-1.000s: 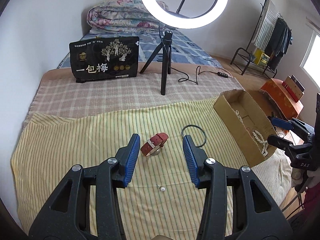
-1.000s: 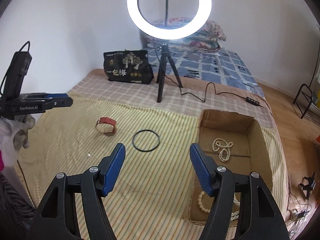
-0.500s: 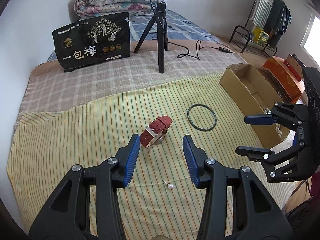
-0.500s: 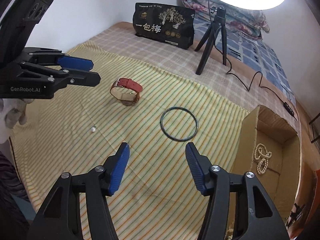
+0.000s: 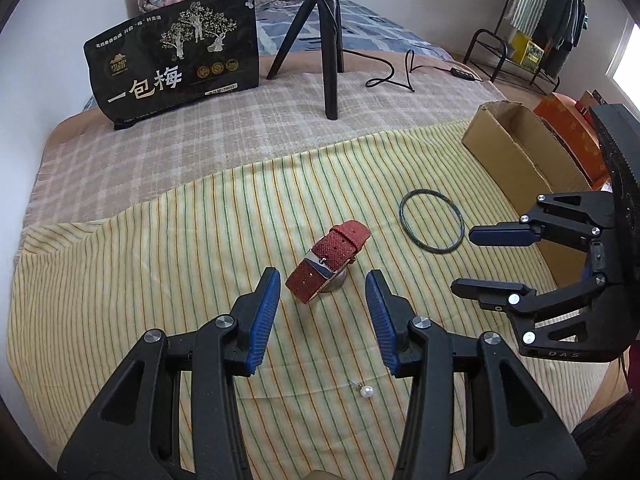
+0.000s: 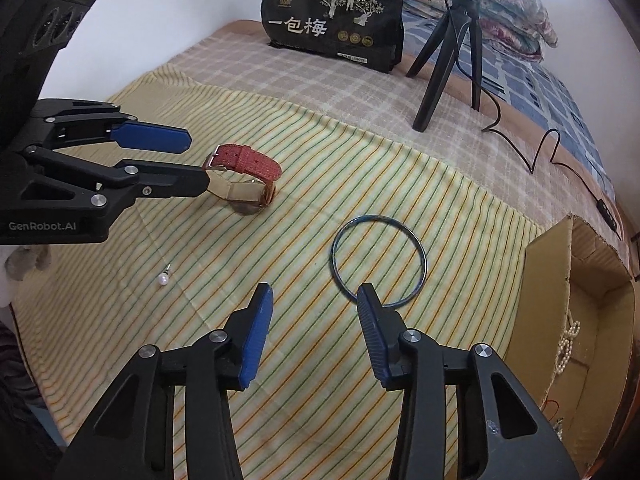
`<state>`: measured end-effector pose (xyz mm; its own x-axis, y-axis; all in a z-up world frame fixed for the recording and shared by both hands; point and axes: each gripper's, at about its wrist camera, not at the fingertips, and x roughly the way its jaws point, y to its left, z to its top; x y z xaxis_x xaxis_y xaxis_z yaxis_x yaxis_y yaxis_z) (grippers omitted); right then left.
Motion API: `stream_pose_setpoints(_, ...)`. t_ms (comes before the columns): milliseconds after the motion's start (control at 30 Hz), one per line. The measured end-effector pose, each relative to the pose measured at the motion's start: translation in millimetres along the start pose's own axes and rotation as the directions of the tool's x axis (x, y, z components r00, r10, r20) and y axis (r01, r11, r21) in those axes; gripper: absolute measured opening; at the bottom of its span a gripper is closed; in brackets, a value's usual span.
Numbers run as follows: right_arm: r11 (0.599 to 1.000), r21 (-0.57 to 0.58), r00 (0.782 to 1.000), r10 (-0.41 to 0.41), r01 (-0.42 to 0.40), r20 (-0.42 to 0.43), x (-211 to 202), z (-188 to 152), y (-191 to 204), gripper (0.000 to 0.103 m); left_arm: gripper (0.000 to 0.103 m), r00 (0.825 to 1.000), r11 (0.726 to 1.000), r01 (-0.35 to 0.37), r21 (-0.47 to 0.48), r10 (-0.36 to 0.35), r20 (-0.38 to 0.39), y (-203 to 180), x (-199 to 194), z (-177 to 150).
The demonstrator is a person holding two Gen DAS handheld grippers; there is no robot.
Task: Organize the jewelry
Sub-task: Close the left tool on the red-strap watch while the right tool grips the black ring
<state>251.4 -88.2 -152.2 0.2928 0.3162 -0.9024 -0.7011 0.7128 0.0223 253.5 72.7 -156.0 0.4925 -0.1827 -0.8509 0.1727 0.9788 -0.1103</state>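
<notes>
A red-strapped watch (image 5: 328, 261) lies on the yellow striped cloth (image 5: 160, 264), just beyond my open left gripper (image 5: 322, 280); in the right wrist view the watch (image 6: 246, 172) sits at the left gripper's (image 6: 192, 160) tips. A dark thin bangle (image 5: 432, 222) lies right of the watch. My right gripper (image 6: 314, 300) is open, its right fingertip over the bangle's (image 6: 378, 264) near rim. A pearl earring (image 5: 366, 391) lies on the cloth near me. A cardboard box (image 6: 580, 304) at the right holds pearl strands (image 6: 568, 346).
A black snack bag (image 5: 174, 56) and a ring-light tripod (image 5: 330, 40) with its cable stand on the checked blanket behind. An orange box (image 5: 572, 132) and a clothes rack (image 5: 536, 28) are at the far right. The bed edge runs along the right.
Both grippers have moved forward and lower. The left one has closed in on the watch, the right one on the bangle. Both stay open.
</notes>
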Motion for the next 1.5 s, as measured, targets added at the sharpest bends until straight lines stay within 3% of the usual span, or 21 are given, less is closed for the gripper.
stream_pose_setpoints(800,0.999,0.040,0.999,-0.019,0.021,-0.045,40,3,-6,0.031,0.045,0.999,1.000,-0.021,0.005,0.021,-0.025,1,31,7)
stream_pose_setpoints(867,0.999,0.042,0.999,-0.018,0.020,-0.042,41,3,-6,0.026,0.045,0.999,1.000,-0.026,0.007,0.026,-0.026,1,33,8)
stream_pose_setpoints(967,0.999,0.052,0.999,-0.013,0.015,-0.040,41,3,-7,0.009,0.045,0.999,0.999,-0.031,0.007,0.031,-0.027,1,35,8)
stream_pose_setpoints(1133,0.999,0.049,0.999,-0.019,0.021,-0.038,40,4,-5,0.005,0.045,0.999,0.999,-0.033,0.001,0.033,-0.018,3,34,9)
stream_pose_setpoints(1167,0.998,0.052,0.999,-0.017,0.019,-0.036,39,4,-6,0.003,0.044,0.999,1.000,-0.031,0.002,0.031,-0.017,3,34,9)
stream_pose_setpoints(1200,0.998,0.057,0.999,-0.013,0.015,-0.035,38,4,-7,0.003,0.033,0.999,1.000,-0.031,0.004,0.031,-0.014,3,33,9)
stream_pose_setpoints(1300,0.997,0.078,1.000,0.005,-0.003,-0.025,34,4,-11,0.003,0.017,0.999,0.999,-0.040,0.009,0.040,-0.013,3,32,9)
stream_pose_setpoints(1500,0.993,0.114,0.999,0.039,-0.041,0.015,20,5,-15,0.003,0.015,0.999,0.999,-0.037,0.003,0.037,0.001,6,26,8)
